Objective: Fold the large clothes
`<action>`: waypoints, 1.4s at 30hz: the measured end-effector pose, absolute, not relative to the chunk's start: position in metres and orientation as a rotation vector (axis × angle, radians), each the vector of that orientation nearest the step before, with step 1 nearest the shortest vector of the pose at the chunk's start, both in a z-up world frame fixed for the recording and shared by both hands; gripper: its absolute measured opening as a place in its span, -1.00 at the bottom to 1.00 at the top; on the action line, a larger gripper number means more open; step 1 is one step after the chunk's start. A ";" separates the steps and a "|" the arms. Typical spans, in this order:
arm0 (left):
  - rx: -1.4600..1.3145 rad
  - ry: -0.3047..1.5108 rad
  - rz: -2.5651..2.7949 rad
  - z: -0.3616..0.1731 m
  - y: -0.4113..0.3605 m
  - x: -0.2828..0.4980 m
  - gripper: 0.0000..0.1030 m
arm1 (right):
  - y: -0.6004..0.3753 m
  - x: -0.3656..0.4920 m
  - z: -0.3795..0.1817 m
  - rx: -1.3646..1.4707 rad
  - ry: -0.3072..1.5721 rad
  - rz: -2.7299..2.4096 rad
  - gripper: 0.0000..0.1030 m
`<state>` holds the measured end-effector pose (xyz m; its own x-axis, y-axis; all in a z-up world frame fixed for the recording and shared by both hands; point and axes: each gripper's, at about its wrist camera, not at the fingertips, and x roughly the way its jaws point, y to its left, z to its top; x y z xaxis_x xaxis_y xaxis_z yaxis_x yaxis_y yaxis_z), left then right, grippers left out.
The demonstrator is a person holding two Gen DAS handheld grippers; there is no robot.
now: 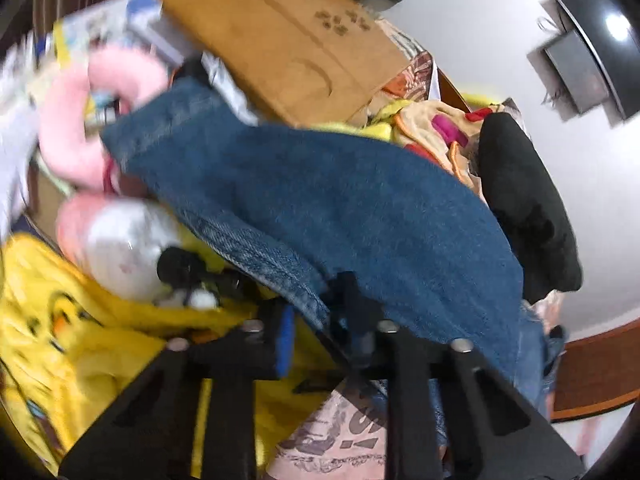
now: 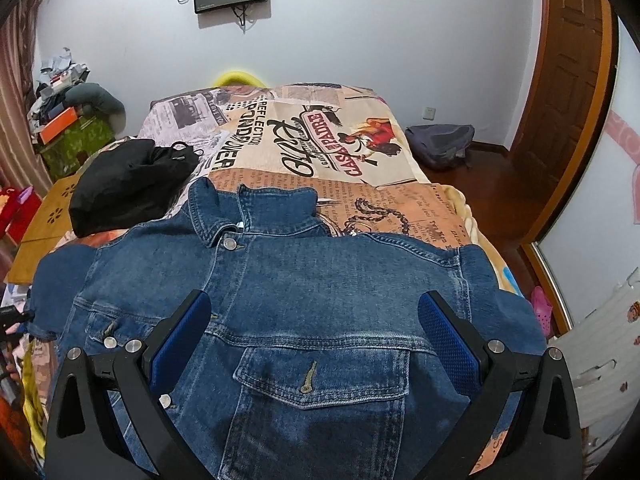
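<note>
Denim jacket (image 2: 280, 300), blue and buttoned, lies front side up on a bed covered by a newspaper-print bedspread (image 2: 320, 140), its collar toward the top of the right wrist view and its chest pocket flap low in the centre. In that view the right gripper (image 2: 314, 330) sits at the bottom of the frame with its two blue-padded fingers (image 2: 182, 332) spread wide apart, one at lower left and one at lower right, framing the chest of the jacket; the pads do not press on the cloth, and whether they touch it cannot be told. A black bag (image 2: 128, 184) rests on the bedspread just beside the jacket's shoulder, in the left middle of the frame, and a dark backpack (image 2: 440, 146) lies on the floor at the right, near a wooden door (image 2: 572, 80). The left wrist view is blurred. There the left gripper (image 1: 316, 332) sits at bottom centre with its jaws drawn close together, pinching the stitched edge of the jacket, which rises from the fingers and fills the middle of the frame up toward the upper left. Yellow cartoon-print fabric (image 1: 60, 320) lies at lower left, a pink plush toy (image 1: 80, 120) at upper left, and a cardboard box (image 1: 288, 44) at the top.
</note>
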<state>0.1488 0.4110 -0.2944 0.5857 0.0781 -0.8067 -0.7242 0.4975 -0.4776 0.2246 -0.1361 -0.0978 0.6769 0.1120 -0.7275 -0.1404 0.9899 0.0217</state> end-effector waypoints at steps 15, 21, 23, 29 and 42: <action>-0.426 0.547 0.307 -0.103 0.280 0.219 -0.94 | -0.141 0.212 -0.080 -0.032 0.748 0.204 0.99; -0.290 0.573 0.064 -0.078 0.180 0.259 -0.94 | -0.143 0.211 -0.085 -0.057 0.758 0.241 1.00; -0.247 0.615 0.004 -0.085 0.150 0.267 -0.94 | -0.143 0.210 -0.087 -0.065 0.762 0.251 0.99; -0.166 0.863 -0.144 -0.152 0.071 0.286 -0.94 | -0.148 0.205 -0.092 -0.075 0.781 0.283 1.00; -0.059 1.085 -0.227 -0.200 0.017 0.260 -0.04 | -0.159 0.197 -0.098 -0.076 0.811 0.275 1.00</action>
<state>0.2605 0.0167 -0.2002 0.4465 -0.2118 -0.8694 0.1543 0.9753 -0.1583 0.1972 -0.1590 -0.0978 0.6555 0.2138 -0.7243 -0.2717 0.9616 0.0380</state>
